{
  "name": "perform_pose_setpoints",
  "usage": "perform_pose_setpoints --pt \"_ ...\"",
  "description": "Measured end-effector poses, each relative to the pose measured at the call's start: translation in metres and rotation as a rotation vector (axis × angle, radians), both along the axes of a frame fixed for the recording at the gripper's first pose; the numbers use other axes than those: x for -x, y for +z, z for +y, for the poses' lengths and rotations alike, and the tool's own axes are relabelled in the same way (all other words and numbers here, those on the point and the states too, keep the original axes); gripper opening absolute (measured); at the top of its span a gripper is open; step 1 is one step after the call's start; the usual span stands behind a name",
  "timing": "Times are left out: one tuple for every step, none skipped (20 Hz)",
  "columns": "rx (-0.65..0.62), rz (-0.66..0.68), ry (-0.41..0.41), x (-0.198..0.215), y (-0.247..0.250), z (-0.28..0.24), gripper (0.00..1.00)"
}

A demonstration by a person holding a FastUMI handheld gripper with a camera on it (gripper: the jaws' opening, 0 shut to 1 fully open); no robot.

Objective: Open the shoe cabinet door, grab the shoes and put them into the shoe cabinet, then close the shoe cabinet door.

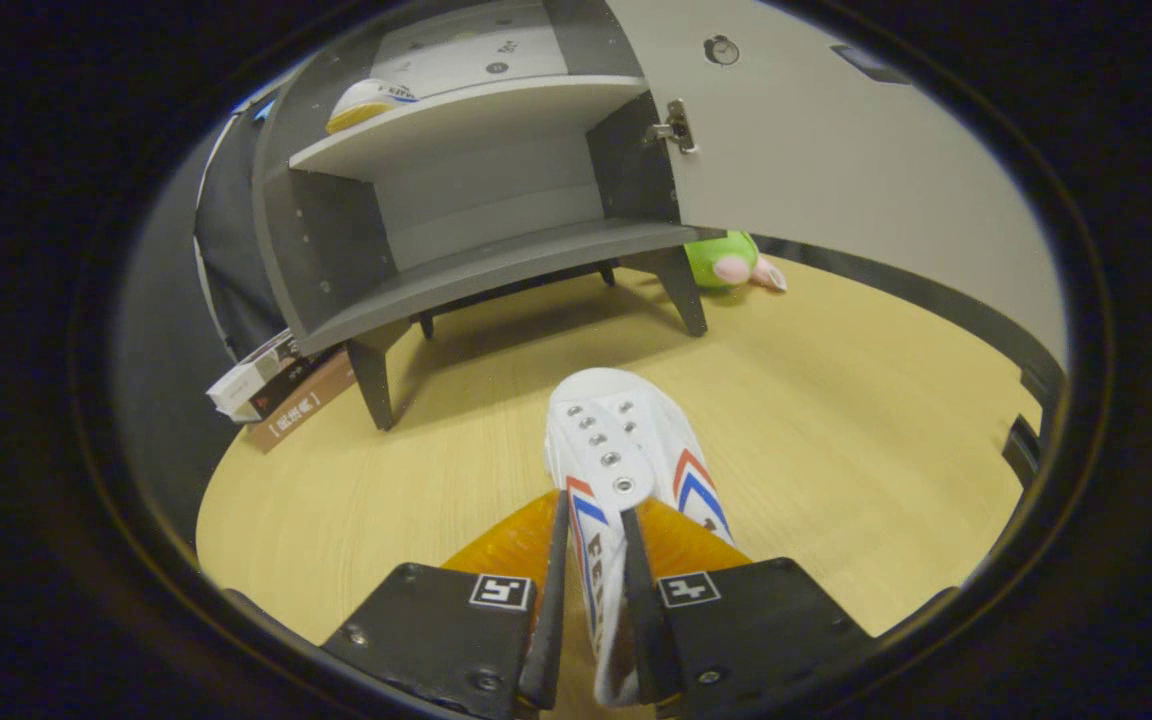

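Note:
My gripper (596,525) is shut on a white shoe (626,440) with red and blue stripes, pinching its side wall near the heel. The shoe hangs toe-forward above the wooden floor (836,420), its eyelets facing up. Beyond it stands the grey shoe cabinet (476,270) on short legs, its door (836,160) swung open to the right on a metal hinge (676,125). The lower shelf is bare. On the upper shelf lies a second white shoe (366,102) with a yellow sole.
A green plush toy (731,260) lies on the floor behind the cabinet's right leg, under the open door. A small stack of books (281,385) rests on the floor by the cabinet's left leg. Dark booth wall stands left of the cabinet.

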State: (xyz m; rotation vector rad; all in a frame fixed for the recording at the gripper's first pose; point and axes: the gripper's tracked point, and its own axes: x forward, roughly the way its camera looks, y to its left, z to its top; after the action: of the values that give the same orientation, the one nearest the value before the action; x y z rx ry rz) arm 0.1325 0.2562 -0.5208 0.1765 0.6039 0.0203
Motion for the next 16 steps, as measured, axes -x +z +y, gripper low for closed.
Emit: perform_pose_setpoints --pt "-0.028 -0.028 0.018 -0.004 0.001 0.004 0.25" --pt "-0.072 -0.026 0.027 -0.011 0.002 0.009 0.17" --pt "-0.079 -0.022 0.037 -0.015 0.002 0.010 0.09" --pt "-0.064 -0.031 0.044 -0.017 0.001 0.007 0.06" --pt "-0.042 -0.051 0.051 -0.016 0.004 0.005 0.07" --pt "-0.016 -0.074 0.064 -0.015 0.009 0.004 0.06" --pt "0.005 -0.090 0.073 -0.013 0.013 0.003 0.07" --pt "0.021 -0.098 0.080 -0.010 0.016 0.001 0.07" --pt "0.029 -0.105 0.085 -0.007 0.021 0.000 0.06" --pt "0.035 -0.107 0.095 -0.001 0.026 0.000 0.06" --pt "0.039 -0.114 0.108 0.004 0.033 0.000 0.06" --pt "0.045 -0.129 0.120 0.010 0.042 0.002 0.06" --pt "0.060 -0.148 0.136 0.011 0.051 0.001 0.06" --pt "0.079 -0.175 0.150 0.016 0.063 0.002 0.06" --pt "0.095 -0.203 0.161 0.022 0.079 0.002 0.06" --pt "0.106 -0.231 0.170 0.029 0.095 0.003 0.06"
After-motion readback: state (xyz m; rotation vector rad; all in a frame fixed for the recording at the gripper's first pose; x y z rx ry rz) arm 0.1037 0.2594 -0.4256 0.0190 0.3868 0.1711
